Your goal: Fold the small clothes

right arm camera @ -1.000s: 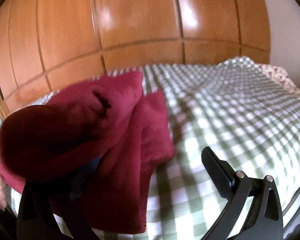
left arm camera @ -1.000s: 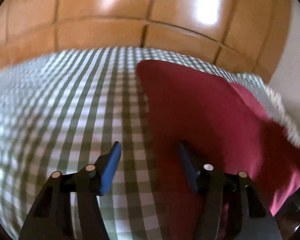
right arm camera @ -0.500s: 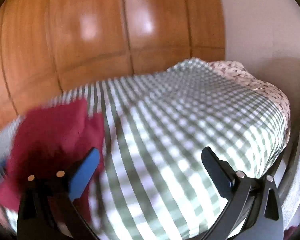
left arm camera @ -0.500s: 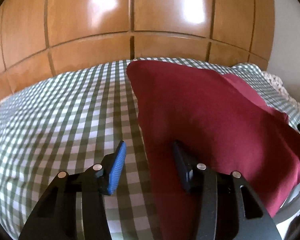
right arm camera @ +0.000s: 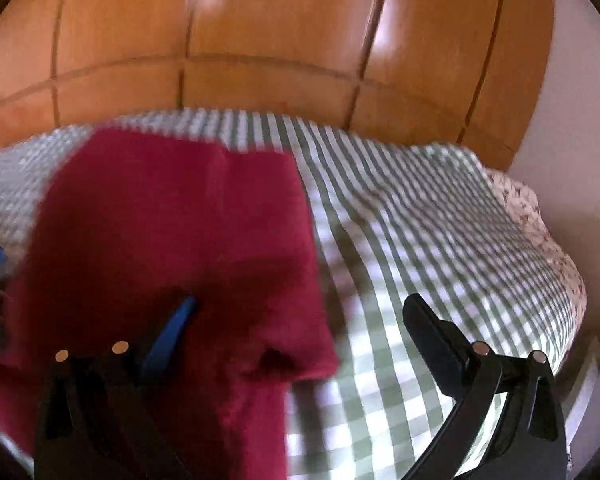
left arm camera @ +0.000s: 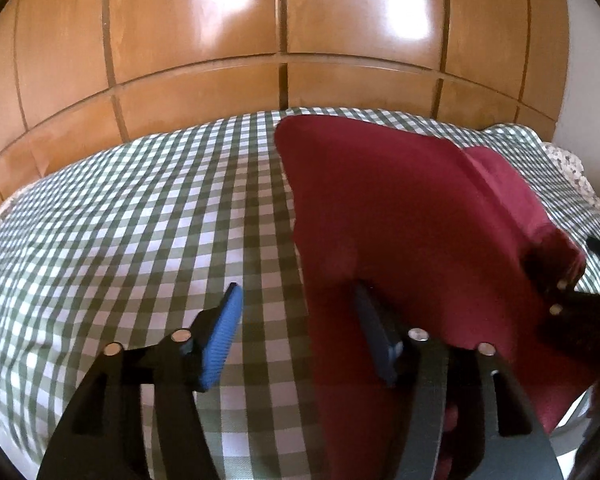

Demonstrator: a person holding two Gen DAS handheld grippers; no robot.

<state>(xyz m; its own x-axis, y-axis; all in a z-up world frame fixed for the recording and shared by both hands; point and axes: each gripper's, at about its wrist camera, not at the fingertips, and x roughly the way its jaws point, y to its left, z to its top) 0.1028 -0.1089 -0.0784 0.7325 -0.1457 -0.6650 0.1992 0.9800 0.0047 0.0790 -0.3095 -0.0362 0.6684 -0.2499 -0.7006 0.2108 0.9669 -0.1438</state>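
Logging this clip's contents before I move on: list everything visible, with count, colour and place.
garment: one, dark red, on the cloth's right part in the left wrist view
checked cloth: one, green and white, covering the surface
floral fabric: one, pale, at the cloth's far right edge
wooden panels: orange-brown, behind
wall: white, right
left gripper: black, blue pads, jaws opening across the garment's left edge
right gripper: black, open over the garment's right edge

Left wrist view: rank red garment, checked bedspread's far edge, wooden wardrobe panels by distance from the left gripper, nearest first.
From the left gripper, jaws opening with nothing clamped:
1. Red garment: right beside and under its right finger.
2. Checked bedspread: its far edge lies beyond the garment's top, mid-frame.
3. Wooden wardrobe panels: behind the bed, filling the top.
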